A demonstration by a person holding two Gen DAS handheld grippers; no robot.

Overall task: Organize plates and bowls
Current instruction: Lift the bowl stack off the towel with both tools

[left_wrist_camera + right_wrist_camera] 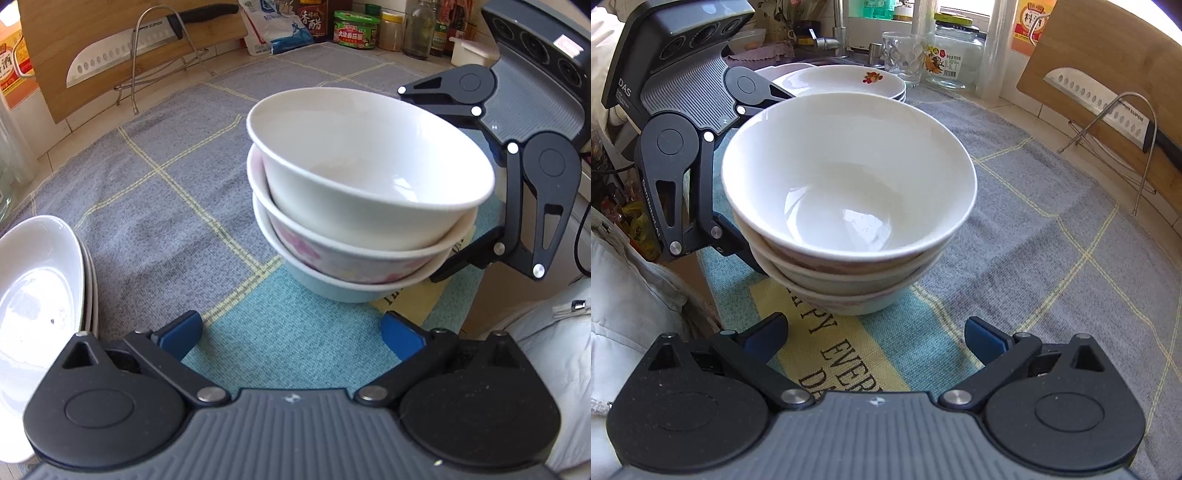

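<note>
A stack of three bowls stands on the cloth: a plain white bowl [369, 162] on top, a pink-flowered bowl [332, 254] under it, a pale blue bowl [332, 288] at the bottom. The stack also shows in the right wrist view [846, 184]. My left gripper [291, 336] is open and empty, just in front of the stack. My right gripper [875, 339] is open and empty on the stack's other side; it shows in the left wrist view [491, 236] beside the bowls. A stack of white plates [37, 288] lies at the left, and also shows in the right wrist view [846, 81].
A grey and teal checked cloth [166, 206] covers the counter. A cutting board [110, 55] and a knife [125, 55] lean on a wire rack at the back. Jars and bottles [356, 29] line the back wall. Glass jars [955, 59] stand behind the plates.
</note>
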